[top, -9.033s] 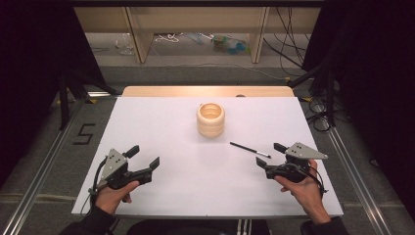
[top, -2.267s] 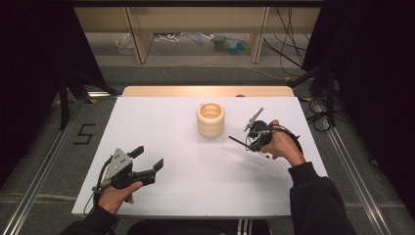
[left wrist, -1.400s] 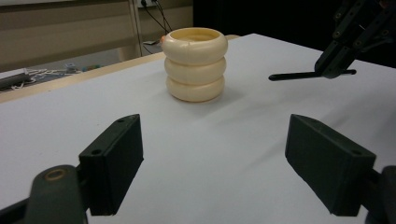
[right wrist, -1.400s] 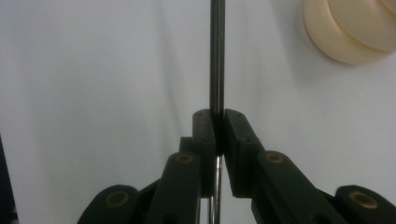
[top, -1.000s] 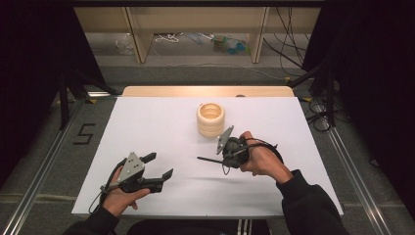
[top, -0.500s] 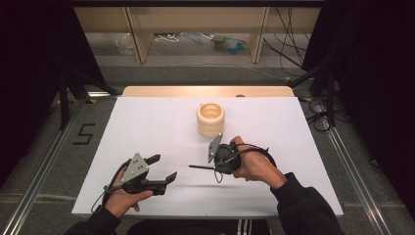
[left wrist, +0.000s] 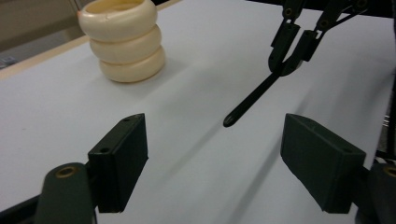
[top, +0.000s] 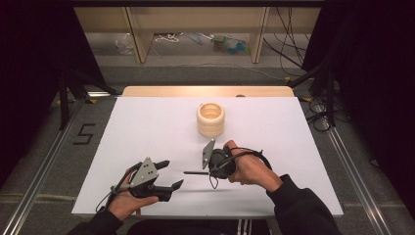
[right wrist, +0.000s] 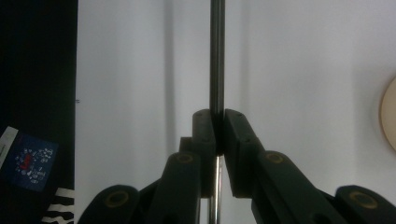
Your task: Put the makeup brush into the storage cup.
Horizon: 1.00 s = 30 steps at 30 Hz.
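Observation:
My right gripper is shut on a thin black rod and holds it level above the white table, tip toward the left. In the right gripper view the rod runs straight up from between the closed jaws. My left gripper stands open near the front left of the table. In the left gripper view its pads are wide apart and the rod's tip hangs just beyond them. A cream ribbed holder stands upright at the middle back; the same holder is at the upper left of the left gripper view.
A wooden strip borders the table's far edge. Metal rails run along both sides on the floor, and cables lie at the right. A shelf unit stands behind.
My right gripper has carried the rod from the right side leftward and nearer, to the middle front. My left gripper has edged right toward it, still open.

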Available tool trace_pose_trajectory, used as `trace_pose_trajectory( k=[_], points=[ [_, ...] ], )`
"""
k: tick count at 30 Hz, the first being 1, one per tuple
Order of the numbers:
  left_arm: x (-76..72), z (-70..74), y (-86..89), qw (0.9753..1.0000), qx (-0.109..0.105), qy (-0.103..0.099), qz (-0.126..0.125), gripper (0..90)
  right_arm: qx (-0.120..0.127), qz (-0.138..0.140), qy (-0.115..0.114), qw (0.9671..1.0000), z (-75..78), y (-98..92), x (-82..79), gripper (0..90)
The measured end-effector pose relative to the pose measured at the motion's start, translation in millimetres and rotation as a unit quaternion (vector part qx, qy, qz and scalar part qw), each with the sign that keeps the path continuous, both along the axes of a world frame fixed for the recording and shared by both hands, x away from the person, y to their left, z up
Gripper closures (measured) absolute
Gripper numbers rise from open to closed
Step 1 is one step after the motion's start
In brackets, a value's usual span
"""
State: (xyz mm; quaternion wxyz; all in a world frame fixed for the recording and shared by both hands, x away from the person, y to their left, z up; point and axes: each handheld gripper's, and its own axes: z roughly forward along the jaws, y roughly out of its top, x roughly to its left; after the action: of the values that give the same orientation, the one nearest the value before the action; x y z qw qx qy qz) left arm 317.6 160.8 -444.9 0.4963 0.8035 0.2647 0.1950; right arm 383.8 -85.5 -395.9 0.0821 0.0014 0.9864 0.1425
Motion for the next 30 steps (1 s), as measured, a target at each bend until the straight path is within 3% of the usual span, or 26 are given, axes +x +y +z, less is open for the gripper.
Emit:
trace_pose_trajectory(
  k=[2, 10, 12, 13, 14, 15, 22, 23, 28, 29, 30],
  points=[
    [-0.8, -0.7, -0.9, 0.9999, -0.002, 0.013, 0.003, 23.2, -0.001, -0.002, 0.005, 1.0000, -0.2, 2.4, -2.3, 84.1],
    [-2.6, -2.6, -5.5, 0.9994, 0.003, 0.029, -0.018, 26.4, -0.007, 0.009, 0.002, 0.9999, -0.7, 8.4, -8.0, 84.0],
    [-3.4, -3.0, -6.5, 0.9992, 0.012, 0.030, -0.025, 27.1, 0.002, 0.040, -0.007, 0.9992, -1.5, 11.6, -7.8, 84.1],
    [-3.1, -2.9, -6.5, 0.9990, 0.015, 0.029, -0.030, 29.6, 0.002, 0.043, -0.007, 0.9991, -1.6, 13.1, -9.4, 84.1],
    [-3.9, -3.6, -7.7, 0.9985, 0.008, 0.044, -0.030, 30.4, 0.000, 0.040, -0.004, 0.9992, -1.3, 13.7, -10.5, 84.0],
    [-4.4, -3.6, -8.0, 0.9985, 0.010, 0.047, -0.029, 30.4, -0.001, 0.045, -0.007, 0.9989, -2.0, 14.8, -10.9, 84.1],
    [-5.4, -4.9, -10.6, 0.9976, 0.015, 0.055, -0.039, 34.0, -0.005, 0.053, -0.007, 0.9986, -4.1, 19.4, -14.8, 84.0],
    [-5.3, -4.2, -10.4, 0.9974, 0.024, 0.055, -0.040, 34.0, -0.003, 0.049, -0.007, 0.9988, -4.8, 20.2, -16.1, 84.0],
    [-5.9, -5.3, -12.5, 0.9971, 0.019, 0.057, -0.046, 38.0, -0.002, 0.052, -0.005, 0.9986, -4.9, 22.3, -18.2, 84.0],
    [-6.0, -4.4, -12.2, 0.9968, 0.023, 0.060, -0.048, 41.0, -0.012, 0.046, -0.002, 0.9989, -4.6, 22.5, -19.9, 84.0],
    [-5.9, -3.9, -12.1, 0.9968, 0.024, 0.057, -0.051, 41.3, -0.004, 0.060, -0.009, 0.9981, -5.9, 23.3, -18.1, 84.0]
  ],
)
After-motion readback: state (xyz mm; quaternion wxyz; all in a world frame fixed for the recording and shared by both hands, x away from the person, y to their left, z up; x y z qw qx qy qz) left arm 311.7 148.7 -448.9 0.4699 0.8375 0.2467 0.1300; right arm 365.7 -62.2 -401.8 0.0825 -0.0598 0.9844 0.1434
